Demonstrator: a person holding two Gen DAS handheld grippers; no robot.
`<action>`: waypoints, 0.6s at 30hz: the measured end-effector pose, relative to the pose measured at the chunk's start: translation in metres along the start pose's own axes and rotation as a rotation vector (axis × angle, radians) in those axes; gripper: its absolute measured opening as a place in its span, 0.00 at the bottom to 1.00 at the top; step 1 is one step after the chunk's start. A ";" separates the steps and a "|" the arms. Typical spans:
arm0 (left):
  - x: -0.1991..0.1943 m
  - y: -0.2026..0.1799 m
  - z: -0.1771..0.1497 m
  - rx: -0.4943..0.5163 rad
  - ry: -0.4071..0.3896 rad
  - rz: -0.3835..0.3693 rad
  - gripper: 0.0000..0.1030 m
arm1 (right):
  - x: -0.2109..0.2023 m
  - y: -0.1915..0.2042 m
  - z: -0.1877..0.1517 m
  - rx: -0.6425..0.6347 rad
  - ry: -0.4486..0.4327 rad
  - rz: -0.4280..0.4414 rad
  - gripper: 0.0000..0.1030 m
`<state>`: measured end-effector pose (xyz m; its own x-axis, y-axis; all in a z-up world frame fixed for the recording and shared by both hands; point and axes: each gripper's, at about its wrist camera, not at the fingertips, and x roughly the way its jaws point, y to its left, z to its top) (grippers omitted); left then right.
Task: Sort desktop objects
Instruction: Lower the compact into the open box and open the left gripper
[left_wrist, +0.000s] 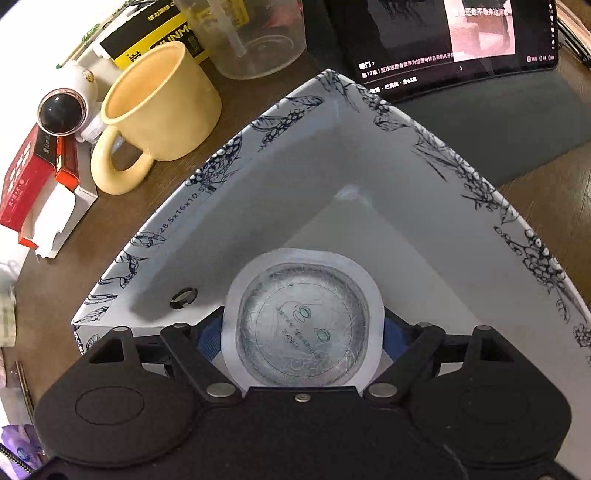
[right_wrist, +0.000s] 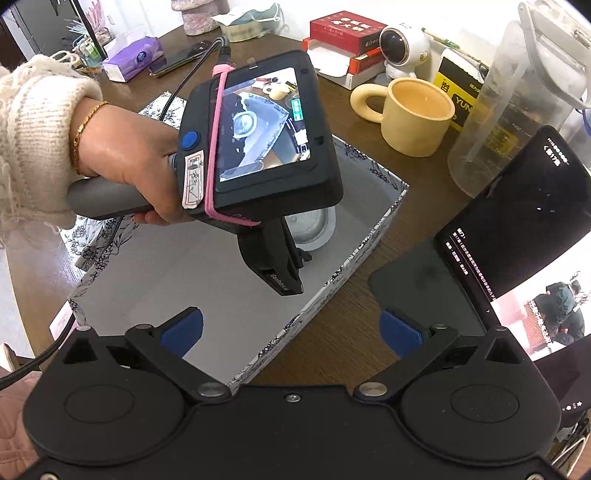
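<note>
A round foil-lidded plastic cup (left_wrist: 303, 325) with a white rim sits between the blue pads (left_wrist: 208, 341) of my left gripper (left_wrist: 301, 336), which is shut on it. It hangs low inside a white box with a blue floral print (left_wrist: 480, 192), near one corner. In the right wrist view a hand holds the left gripper (right_wrist: 299, 251) over the far end of the box (right_wrist: 332, 280), and the cup (right_wrist: 314, 225) shows just past it. My right gripper (right_wrist: 291, 332) is open and holds nothing, above the box's near corner.
A yellow mug (left_wrist: 162, 107) (right_wrist: 413, 114), a white astronaut figure (right_wrist: 402, 44), red cartons (left_wrist: 26, 177) and a yellow-black box (left_wrist: 147, 37) stand beyond the box. A clear jug (right_wrist: 517, 110) and a lit tablet (right_wrist: 517, 229) are to the right. A purple tissue pack (right_wrist: 133, 59) lies far left.
</note>
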<state>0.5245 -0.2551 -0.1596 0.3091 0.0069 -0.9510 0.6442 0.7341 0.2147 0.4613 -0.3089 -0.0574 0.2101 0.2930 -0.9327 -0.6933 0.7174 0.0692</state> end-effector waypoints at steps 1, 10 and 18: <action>0.000 0.000 0.000 0.000 0.001 0.007 0.84 | 0.000 0.000 0.000 0.000 0.000 0.000 1.00; -0.035 0.012 -0.003 -0.028 -0.068 0.052 0.99 | -0.007 0.006 -0.001 -0.010 -0.013 -0.006 1.00; -0.087 0.022 -0.014 -0.110 -0.133 0.078 1.00 | -0.025 0.021 -0.001 -0.034 -0.050 -0.018 1.00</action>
<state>0.5016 -0.2301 -0.0754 0.4495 -0.0172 -0.8931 0.5364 0.8047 0.2545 0.4408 -0.3024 -0.0329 0.2566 0.3117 -0.9149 -0.7120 0.7011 0.0392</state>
